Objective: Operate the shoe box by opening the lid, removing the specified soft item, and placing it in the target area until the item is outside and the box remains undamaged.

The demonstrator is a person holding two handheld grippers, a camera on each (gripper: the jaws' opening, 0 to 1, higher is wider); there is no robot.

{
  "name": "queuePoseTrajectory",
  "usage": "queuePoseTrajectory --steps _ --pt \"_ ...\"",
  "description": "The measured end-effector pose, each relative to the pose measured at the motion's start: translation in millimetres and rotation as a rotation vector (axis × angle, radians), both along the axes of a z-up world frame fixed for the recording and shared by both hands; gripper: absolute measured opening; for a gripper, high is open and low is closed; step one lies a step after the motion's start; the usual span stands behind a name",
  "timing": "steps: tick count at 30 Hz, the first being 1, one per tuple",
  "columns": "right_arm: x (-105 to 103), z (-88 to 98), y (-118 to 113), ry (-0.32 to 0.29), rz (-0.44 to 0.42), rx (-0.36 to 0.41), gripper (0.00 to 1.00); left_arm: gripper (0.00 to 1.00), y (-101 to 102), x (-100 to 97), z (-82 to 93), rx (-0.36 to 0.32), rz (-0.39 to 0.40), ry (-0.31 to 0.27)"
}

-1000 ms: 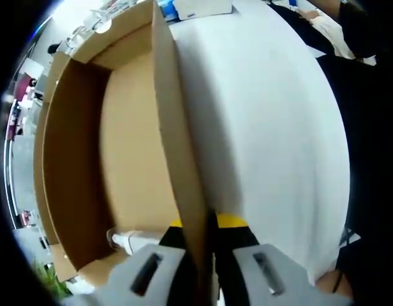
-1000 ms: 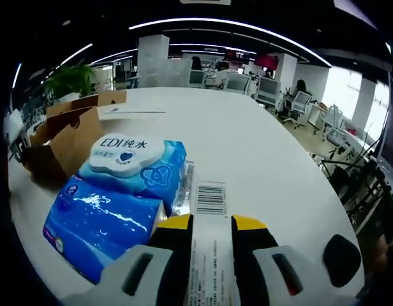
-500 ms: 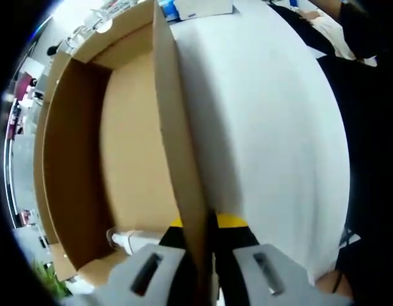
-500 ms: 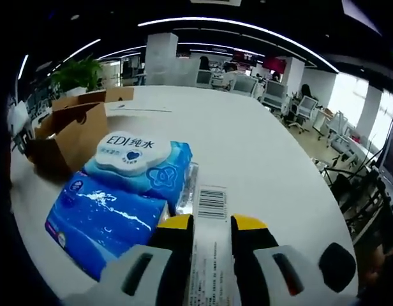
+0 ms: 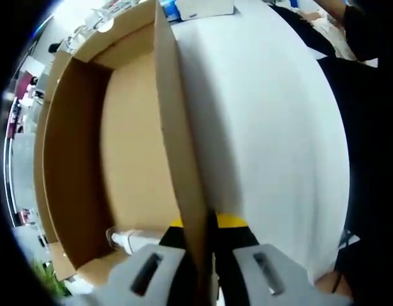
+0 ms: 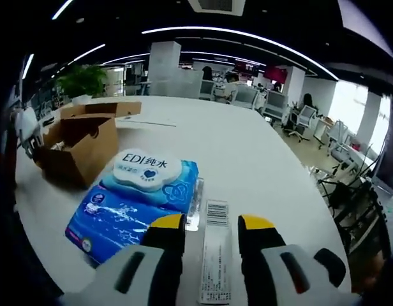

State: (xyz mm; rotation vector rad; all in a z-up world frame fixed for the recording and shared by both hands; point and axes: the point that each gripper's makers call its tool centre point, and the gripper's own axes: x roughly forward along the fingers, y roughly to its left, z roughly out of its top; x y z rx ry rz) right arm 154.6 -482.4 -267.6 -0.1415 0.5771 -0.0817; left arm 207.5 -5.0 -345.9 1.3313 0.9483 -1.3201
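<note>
My left gripper (image 5: 198,255) has its jaws clamped on the shoe box (image 5: 120,146) wall. My right gripper (image 6: 212,252) has jaws apart above the blue wipes pack (image 6: 136,197), lying on the white tabletop (image 6: 247,153) beside the box.

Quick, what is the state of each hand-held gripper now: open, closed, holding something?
Left hand-held gripper: closed on the cardboard box wall.
Right hand-held gripper: open, holding nothing; the wet wipes pack lies on the white table.
</note>
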Motion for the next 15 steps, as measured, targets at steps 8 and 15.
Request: queuePoseTrajectory --steps 8,15 --pt "-26.7 18.7 -0.5 -0.014 -0.017 -0.043 0.36 0.04 1.2 -5.3 -0.5 0.002 0.006 -0.004" --pt "-56.8 0.2 -13.1 -0.007 -0.092 0.001 0.35 0.04 2.1 -5.6 -0.3 0.003 0.011 -0.004"
